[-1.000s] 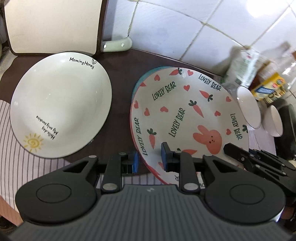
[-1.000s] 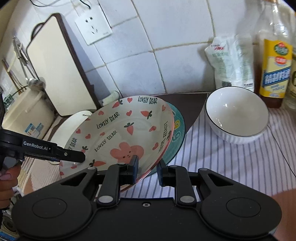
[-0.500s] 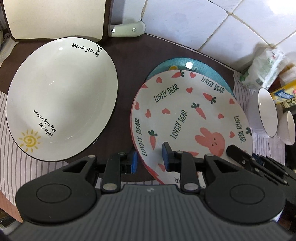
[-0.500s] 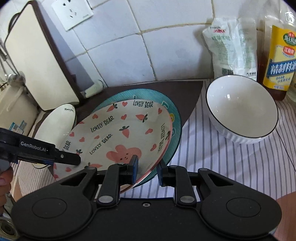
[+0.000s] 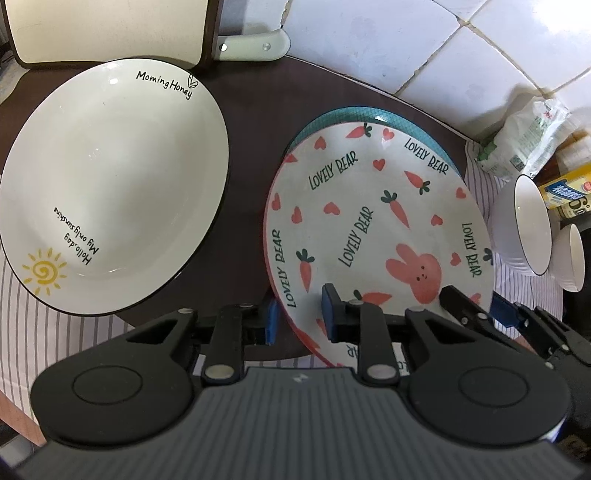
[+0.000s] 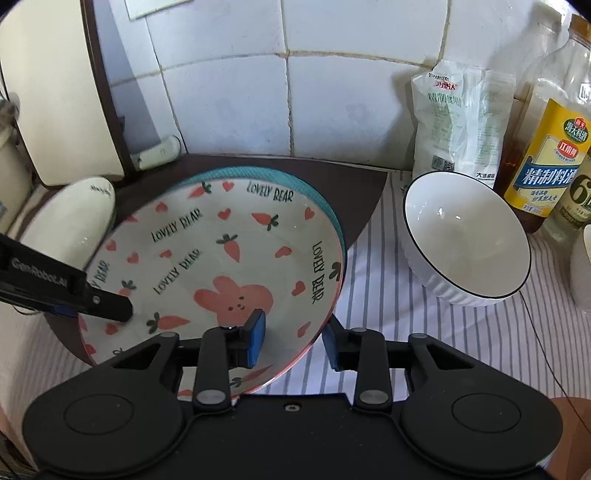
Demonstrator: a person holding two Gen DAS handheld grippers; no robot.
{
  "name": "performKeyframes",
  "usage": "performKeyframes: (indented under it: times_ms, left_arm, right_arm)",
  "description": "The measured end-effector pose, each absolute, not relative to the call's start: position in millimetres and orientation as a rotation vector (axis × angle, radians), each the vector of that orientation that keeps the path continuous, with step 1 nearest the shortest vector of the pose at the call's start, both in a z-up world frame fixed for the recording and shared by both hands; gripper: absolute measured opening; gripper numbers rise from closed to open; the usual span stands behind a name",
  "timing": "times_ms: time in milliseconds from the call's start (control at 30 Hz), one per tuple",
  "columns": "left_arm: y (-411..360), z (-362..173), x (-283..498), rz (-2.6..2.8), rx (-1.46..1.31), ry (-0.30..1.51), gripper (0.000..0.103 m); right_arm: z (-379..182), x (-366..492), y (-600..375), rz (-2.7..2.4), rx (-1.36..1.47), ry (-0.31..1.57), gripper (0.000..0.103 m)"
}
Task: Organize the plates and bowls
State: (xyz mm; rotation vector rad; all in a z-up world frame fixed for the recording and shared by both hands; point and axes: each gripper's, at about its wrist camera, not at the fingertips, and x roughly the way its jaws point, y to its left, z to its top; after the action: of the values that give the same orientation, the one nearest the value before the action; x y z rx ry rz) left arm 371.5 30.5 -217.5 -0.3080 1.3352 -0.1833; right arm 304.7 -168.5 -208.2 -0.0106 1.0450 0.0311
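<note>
Left wrist view: the left gripper points steeply down at the near-left edge of the rabbit plate. Jaws narrow, one pad outside the rim and one on the inner face; they look closed on the rim, though contact at the outer pad is not fully clear.

Right wrist view: the right gripper also points steeply down at the near-right rim of the same plate. Its jaws have just been opening. The rim lies between the pads, with a visible gap at the right pad, so it is not clamped.

The rabbit plate sits on a teal plate, offset toward the camera, so a teal crescent shows at the far side. Both rest on a dark brown mat laid on a striped cloth.

Surroundings: a white plate with a sun drawing lies just left of the stack, apart from it. A white bowl stands on the cloth to the right, a second bowl beyond it. A plastic bag and a bottle stand against the tiled wall. A cutting board leans at the far left.

The rabbit plate is round, with no long axis; the rabbit's ears point left in the right wrist view.
</note>
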Motion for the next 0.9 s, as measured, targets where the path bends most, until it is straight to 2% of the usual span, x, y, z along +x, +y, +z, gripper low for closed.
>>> performKeyframes:
  times_ms: [333, 533, 667, 733, 800, 900]
  left_arm:
    - [32, -206, 349, -0.159, -0.312, 1.294, 0.02]
    - [38, -180, 326, -0.204, -0.262, 1.248, 0.02]
    - [50, -154, 305, -0.199, -0.224, 1.196, 0.02]
    - [55, -142, 292, -0.198, -0.198, 1.173, 0.02]
    - [62, -134, 281, -0.201, -0.188, 1.165, 0.02]
    - [72, -125, 265, -0.195, -0.172, 1.153, 0.02]
  right_arm:
    - [-205, 292, -158, -0.02, -0.086, 0.985, 0.042]
    - [-182, 272, -151, 0.01, -0.093, 0.944, 0.042]
    - [-147, 252, -146, 0.043, -0.079, 0.92, 0.042]
    - [-128, 241, -144, 0.071, -0.06, 0.908, 0.045]
    - [-113, 231, -143, 0.097, -0.019, 0.9, 0.054]
    - [-98, 219, -137, 0.117, -0.002, 0.884, 0.056]
